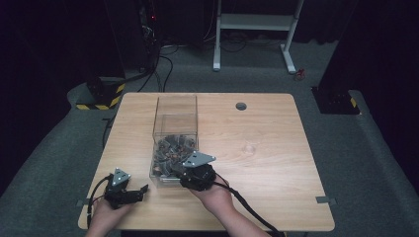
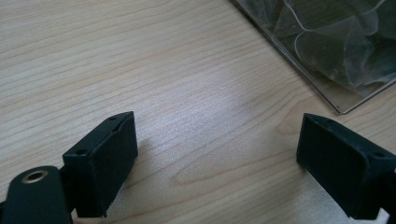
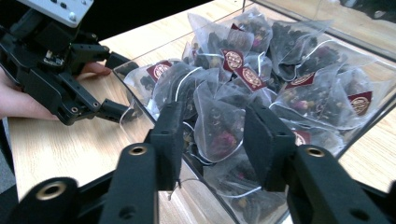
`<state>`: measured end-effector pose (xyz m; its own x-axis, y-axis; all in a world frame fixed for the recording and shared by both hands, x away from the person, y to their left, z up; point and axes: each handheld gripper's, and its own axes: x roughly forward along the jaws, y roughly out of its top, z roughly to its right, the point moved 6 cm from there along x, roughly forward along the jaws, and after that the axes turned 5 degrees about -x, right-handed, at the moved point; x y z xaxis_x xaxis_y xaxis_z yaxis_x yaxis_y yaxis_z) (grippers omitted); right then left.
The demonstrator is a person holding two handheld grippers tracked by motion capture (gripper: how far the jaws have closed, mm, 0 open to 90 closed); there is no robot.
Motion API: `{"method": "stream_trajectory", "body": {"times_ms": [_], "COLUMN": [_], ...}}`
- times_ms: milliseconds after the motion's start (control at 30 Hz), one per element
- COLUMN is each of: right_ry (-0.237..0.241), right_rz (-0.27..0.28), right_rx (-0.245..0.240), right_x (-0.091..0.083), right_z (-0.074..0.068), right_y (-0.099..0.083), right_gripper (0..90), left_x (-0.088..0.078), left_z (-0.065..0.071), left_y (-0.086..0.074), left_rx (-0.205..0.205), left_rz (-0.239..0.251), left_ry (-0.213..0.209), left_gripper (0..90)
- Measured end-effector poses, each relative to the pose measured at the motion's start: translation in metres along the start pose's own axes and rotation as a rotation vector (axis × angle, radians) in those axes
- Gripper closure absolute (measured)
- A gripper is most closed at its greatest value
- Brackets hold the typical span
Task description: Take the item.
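A clear plastic box (image 1: 176, 99) stands on the wooden table (image 1: 262, 148), its near end heaped with several pyramid tea bags (image 1: 170, 148) with dark red tags. My right gripper (image 1: 177, 170) reaches over the near wall into the heap. In the right gripper view its jaws (image 3: 219, 140) bracket one tea bag (image 3: 219, 123) with pink buds inside; a narrow gap shows at the left pad and the bag looks unsquashed. My left gripper (image 1: 142, 191) rests open on the table left of the box, its jaws (image 2: 217, 149) wide apart over bare wood near the box corner (image 2: 327, 88).
The left gripper (image 3: 122, 88) and the hand holding it lie close beside the box's left wall in the right gripper view. A small round grommet (image 1: 241, 105) sits at the table's far side. Beyond the table are a white desk frame (image 1: 257, 24) and cables on the floor.
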<state>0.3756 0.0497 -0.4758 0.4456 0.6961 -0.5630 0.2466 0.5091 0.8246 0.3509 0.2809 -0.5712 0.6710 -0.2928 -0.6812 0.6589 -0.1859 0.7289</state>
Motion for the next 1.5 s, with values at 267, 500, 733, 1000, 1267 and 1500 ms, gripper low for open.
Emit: {"method": "stream_trajectory", "body": {"times_ms": [267, 500, 733, 1000, 1267, 1500], "right_ry": [-0.018, -0.027, -0.028, -0.035, -0.05, -0.068], "right_rz": [-0.006, 0.001, 0.027, 0.07, 0.104, 0.125], "right_rx": [-0.002, -0.007, -0.004, 0.01, 0.023, 0.028], "right_x": [0.001, -0.001, -0.007, -0.02, -0.032, -0.042], "right_z": [0.001, 0.003, 0.003, 0.008, 0.012, 0.017], "right_y": [-0.004, -0.006, -0.002, 0.005, 0.009, 0.011], "right_gripper": [80.3, 90.0, 90.0, 90.0, 90.0, 90.0], "left_x": [0.0, 0.0, 0.0, 0.0, 0.0, 0.0], "left_z": [0.0, 0.0, 0.0, 0.0, 0.0, 0.0], "left_y": [0.0, 0.0, 0.0, 0.0, 0.0, 0.0], "left_rx": [0.0, 0.0, 0.0, 0.0, 0.0, 0.0], "left_rz": [0.0, 0.0, 0.0, 0.0, 0.0, 0.0], "left_ry": [0.0, 0.0, 0.0, 0.0, 0.0, 0.0], "left_gripper": [12.7, 12.7, 12.7, 12.7, 12.7, 12.7]}}
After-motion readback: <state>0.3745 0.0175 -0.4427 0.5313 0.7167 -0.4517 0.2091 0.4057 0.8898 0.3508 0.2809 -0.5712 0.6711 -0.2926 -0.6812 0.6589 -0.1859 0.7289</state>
